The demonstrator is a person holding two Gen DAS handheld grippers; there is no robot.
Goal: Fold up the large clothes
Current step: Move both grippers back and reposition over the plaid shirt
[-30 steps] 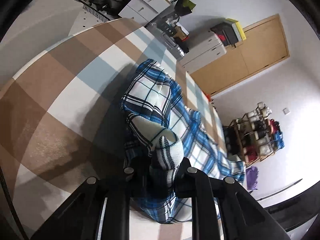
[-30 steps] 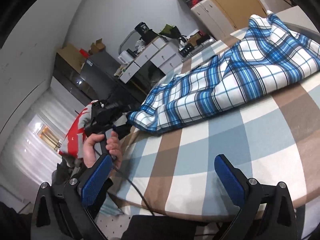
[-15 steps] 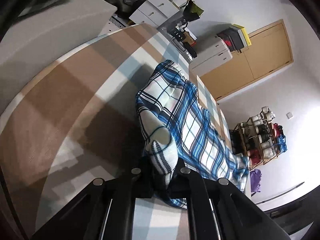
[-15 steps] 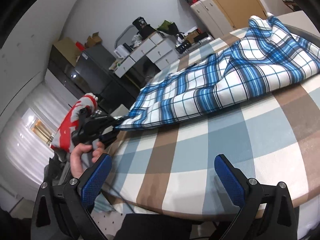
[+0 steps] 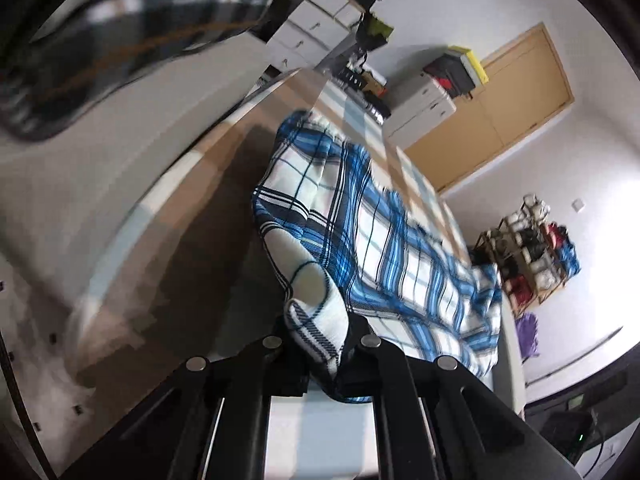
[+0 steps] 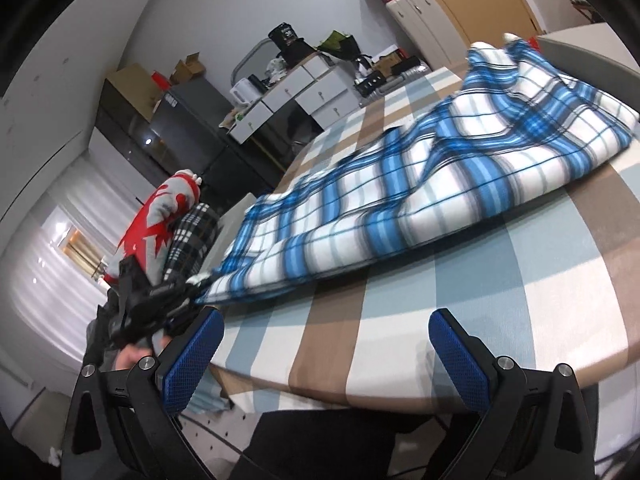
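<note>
**Plaid garment stretched across the checked counter**

A cluttered room surrounds the counter (image 6: 460, 280), which wears a cloth of brown, pale blue and white checks. White drawer units (image 6: 304, 88) stand against the far wall, beside a dark cabinet (image 6: 176, 120), and a wooden door (image 5: 520, 92) shows in the left wrist view, with a rack of shoes (image 5: 532, 252) near it.

The blue and white plaid garment (image 6: 420, 196) lies spread over the far half of the counter, bunched higher at its far right end and drawn out flat toward the left edge. There the left tool (image 5: 324, 344) has its fingers closed tight on a folded corner of the fabric, which bulges up white and striped between the black fingers; the right wrist view shows the same tool (image 6: 160, 296) at the counter's edge with the cloth running from it.

The right tool (image 6: 326, 352) hovers over the near edge of the counter, its blue padded fingers (image 6: 460, 352) set wide apart with nothing between them.

Beyond the left tool sit a red and white garment (image 6: 160, 216) and a black and white checked one (image 6: 192, 240).
</note>
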